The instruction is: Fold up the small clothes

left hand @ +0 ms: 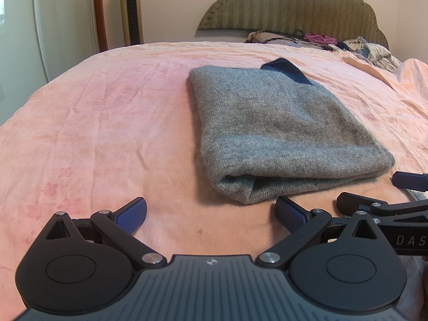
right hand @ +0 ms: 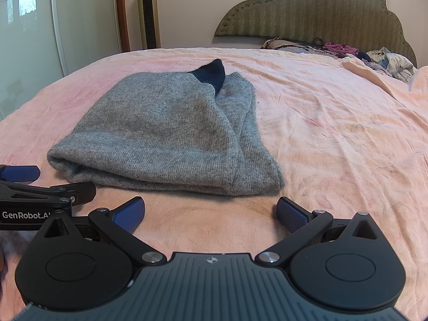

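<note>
A grey knit garment [right hand: 171, 131] lies folded on the pink bed [right hand: 334, 133]; a navy patch shows at its far end. Left gripper [left hand: 211, 214] and right gripper [right hand: 211, 214] fingers are spread wide, empty.

Both grippers' fingers [left hand: 132, 214] [right hand: 291, 214] spread, empty.

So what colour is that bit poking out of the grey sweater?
Dark navy tip, clearest in the right wrist view.

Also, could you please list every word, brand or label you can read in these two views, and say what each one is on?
"GenRobot.A", cut off by the right gripper's own linkage: on the side of the left gripper, seen in the right wrist view.
"DAS", cut off at the frame edge: on the side of the right gripper, seen in the left wrist view.
The tower fan's top panel: too small to read.
</note>
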The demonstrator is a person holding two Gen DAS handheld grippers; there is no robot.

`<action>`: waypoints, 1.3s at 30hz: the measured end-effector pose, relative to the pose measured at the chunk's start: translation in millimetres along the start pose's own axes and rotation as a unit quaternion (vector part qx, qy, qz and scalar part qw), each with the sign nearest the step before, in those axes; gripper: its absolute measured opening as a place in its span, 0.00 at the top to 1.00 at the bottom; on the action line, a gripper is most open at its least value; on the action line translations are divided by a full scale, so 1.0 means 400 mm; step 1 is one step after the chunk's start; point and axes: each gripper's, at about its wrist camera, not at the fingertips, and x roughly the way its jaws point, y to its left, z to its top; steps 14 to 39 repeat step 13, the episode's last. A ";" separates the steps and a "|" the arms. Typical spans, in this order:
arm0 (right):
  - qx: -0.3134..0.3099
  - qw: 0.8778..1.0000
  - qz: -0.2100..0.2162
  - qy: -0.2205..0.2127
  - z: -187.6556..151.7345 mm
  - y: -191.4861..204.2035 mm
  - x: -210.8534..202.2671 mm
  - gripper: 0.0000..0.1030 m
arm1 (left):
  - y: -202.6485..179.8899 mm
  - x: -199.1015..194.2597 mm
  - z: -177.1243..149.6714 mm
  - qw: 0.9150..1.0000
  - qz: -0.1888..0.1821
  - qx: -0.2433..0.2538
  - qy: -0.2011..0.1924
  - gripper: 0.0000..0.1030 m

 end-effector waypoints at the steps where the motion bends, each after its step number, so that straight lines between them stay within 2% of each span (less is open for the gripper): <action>1: 0.001 1.000 0.000 -0.001 0.000 -0.001 -0.001 0.00 | 0.000 -0.006 -0.002 1.000 0.012 0.000 -0.004 0.00; 2: 0.006 1.000 0.001 -0.006 -0.001 -0.004 -0.008 0.00 | 0.005 -0.015 -0.001 1.000 0.020 -0.002 -0.007 0.00; 5: 0.060 0.997 0.007 -0.048 0.012 -0.052 -0.061 0.00 | 0.061 -0.052 0.017 1.000 0.002 -0.014 -0.017 0.00; 7: 0.099 0.991 0.016 -0.084 0.041 -0.122 -0.100 0.00 | 0.129 -0.066 0.046 0.999 0.022 -0.004 -0.038 0.00; 8: 0.114 0.989 0.008 -0.098 0.058 -0.163 -0.111 0.00 | 0.170 -0.064 0.064 0.998 0.037 -0.001 -0.049 0.00; 11: 0.130 0.984 -0.064 -0.107 0.114 -0.308 -0.093 0.00 | 0.314 -0.013 0.117 0.997 0.058 0.007 -0.046 0.00; 13: 0.134 0.980 -0.121 -0.080 0.149 -0.420 -0.045 0.00 | 0.409 0.045 0.143 0.994 0.104 -0.011 -0.032 0.00; 39: 0.134 0.980 -0.121 -0.080 0.149 -0.420 -0.045 0.00 | 0.409 0.045 0.143 0.994 0.104 -0.011 -0.032 0.00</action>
